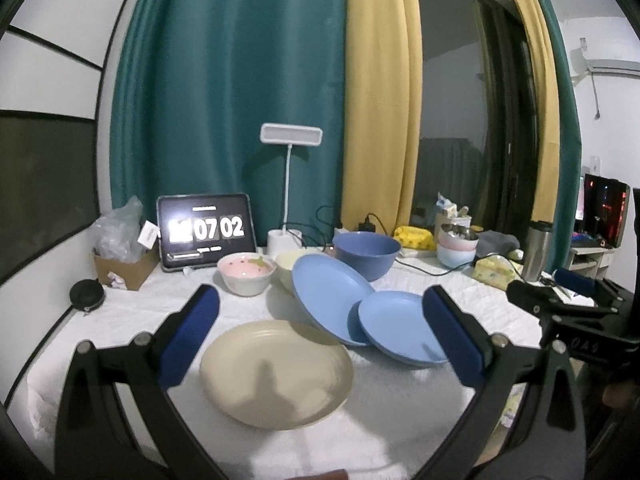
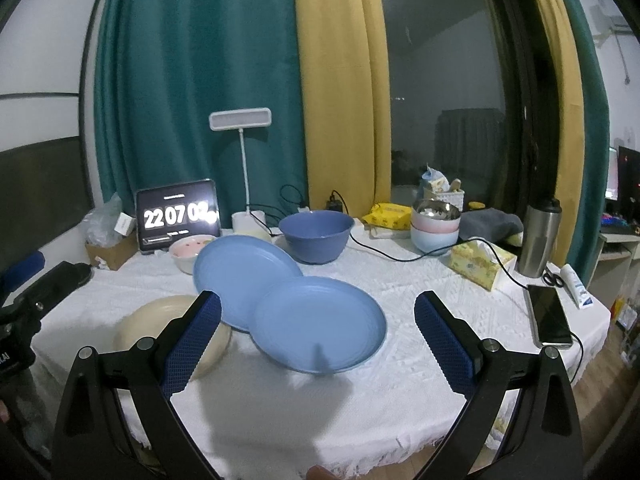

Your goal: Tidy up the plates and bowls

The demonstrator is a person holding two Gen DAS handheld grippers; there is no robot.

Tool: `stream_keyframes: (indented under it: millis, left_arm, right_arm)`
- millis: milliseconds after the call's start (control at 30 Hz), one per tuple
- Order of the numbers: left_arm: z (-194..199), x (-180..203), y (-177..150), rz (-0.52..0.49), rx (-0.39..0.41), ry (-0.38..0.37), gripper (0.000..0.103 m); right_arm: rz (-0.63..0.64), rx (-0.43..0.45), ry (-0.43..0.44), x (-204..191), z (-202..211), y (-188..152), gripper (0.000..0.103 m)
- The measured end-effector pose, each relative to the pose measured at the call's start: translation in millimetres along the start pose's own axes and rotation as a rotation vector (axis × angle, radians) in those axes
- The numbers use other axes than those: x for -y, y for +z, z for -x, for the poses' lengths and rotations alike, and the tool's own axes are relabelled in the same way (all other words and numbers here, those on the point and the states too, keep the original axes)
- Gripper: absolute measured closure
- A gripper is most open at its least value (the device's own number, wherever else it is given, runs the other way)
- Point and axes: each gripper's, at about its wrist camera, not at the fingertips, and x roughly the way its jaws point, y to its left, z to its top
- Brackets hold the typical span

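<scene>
I see both my left gripper (image 1: 320,332) and right gripper (image 2: 318,332) hovering with fingers spread apart, gripping nothing. On the tabletop (image 2: 400,292) a cream plate (image 1: 276,372) lies flat, and two blue plates (image 2: 288,300) lean overlapping before the dark blue bowl (image 2: 316,236).

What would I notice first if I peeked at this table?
Probably the two blue plates overlapping in the middle of the white tablecloth, with a cream plate near the front left. Behind them, a tablet glows with big clock numbers at the back left.
</scene>
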Motion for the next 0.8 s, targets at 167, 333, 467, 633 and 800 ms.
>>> stream_keyframes:
  millis: [167, 333, 467, 633, 800]
  left_arm:
    - [-33, -4, 1, -0.003, -0.047, 0.006, 0.001]
    - [-72, -1, 0, -0.009, -0.094, 0.027, 0.002]
    - [-100, -2, 0, -0.009, -0.128, 0.043, 0.002]
    - [-130, -5, -2, -0.006, -0.167, 0.061, 0.002]
    - [-153, -10, -3, -0.004, -0.197, 0.072, 0.002]
  right_arm:
    - [-0.017, -0.035, -0.007, 14, -28, 2, 0.003]
    - [-0.023, -0.073, 0.002, 22, -59, 6, 0.003]
    - [-0.02, -0.109, 0.015, 23, -86, 11, 0.003]
    - [-0.011, -0.142, 0.031, 23, -117, 18, 0.003]
    - [-0.011, -0.176, 0.038, 23, -146, 23, 0.003]
